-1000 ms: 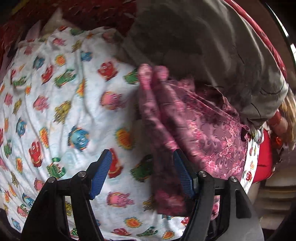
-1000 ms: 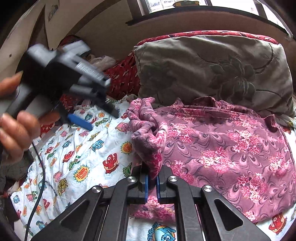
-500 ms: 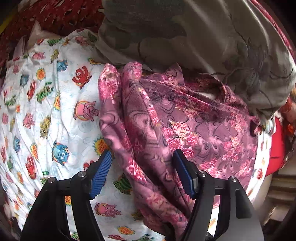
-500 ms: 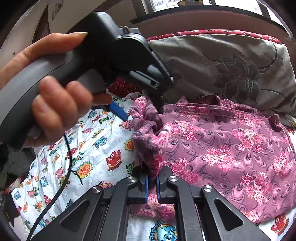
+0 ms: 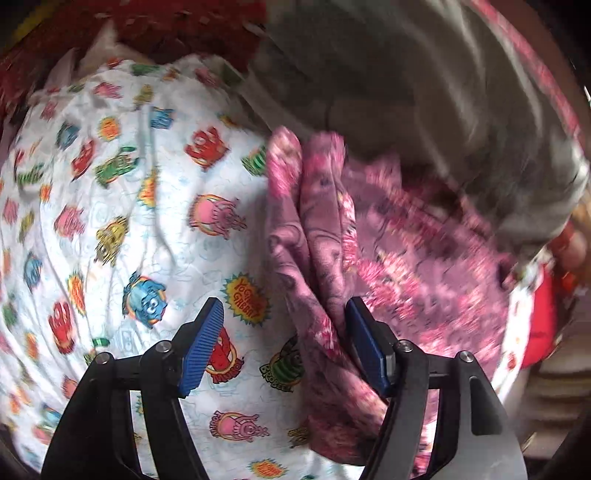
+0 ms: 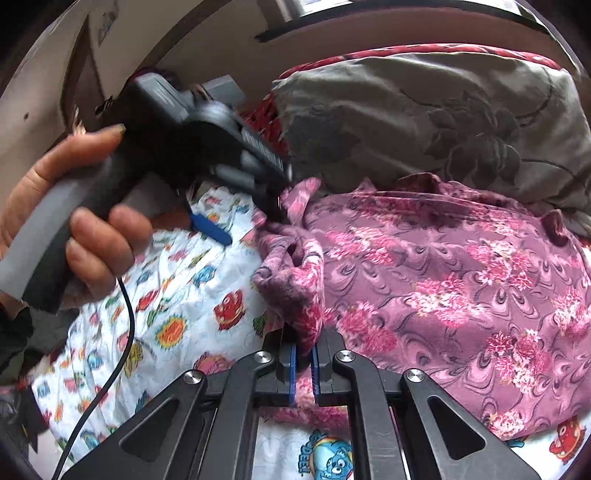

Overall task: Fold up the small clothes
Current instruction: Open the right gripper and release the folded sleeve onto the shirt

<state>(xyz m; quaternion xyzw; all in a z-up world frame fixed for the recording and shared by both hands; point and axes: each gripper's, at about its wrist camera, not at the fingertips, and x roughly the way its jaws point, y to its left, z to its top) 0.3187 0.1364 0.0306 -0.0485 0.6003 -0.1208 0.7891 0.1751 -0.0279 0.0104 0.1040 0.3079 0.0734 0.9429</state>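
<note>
A pink floral garment [image 6: 443, 280] is lying spread on a white bedsheet printed with cartoon monsters [image 6: 177, 295], its far edge resting against a grey-brown pillow with a dark flower pattern [image 6: 443, 110]. The garment's left edge is bunching into a raised, rolled fold [image 6: 295, 266] that is running from near to far.

The right gripper [image 6: 303, 363] is sitting at the near end of that fold, its blue pads pressed together and pinching the pink cloth between them. The cloth is rising out of the jaws and draping to the right.

The left gripper [image 5: 286, 343] is pointing steeply down at the bed with its jaws spread wide. Its right blue pad [image 5: 365, 350] is lying against the left side of the bunched fold [image 5: 314, 221], while its left pad [image 5: 203, 347] is hanging over bare bedsheet [image 5: 110, 184], well clear of the garment. Nothing is being squeezed between them.

In the right wrist view, a hand [image 6: 74, 221] is gripping the grey handle of the left gripper [image 6: 243, 206] at the far left end of the fold, with a black cable [image 6: 122, 332] trailing down from it across the sheet. A red patterned cloth [image 5: 147, 29] is showing beyond the sheet's far edge.
</note>
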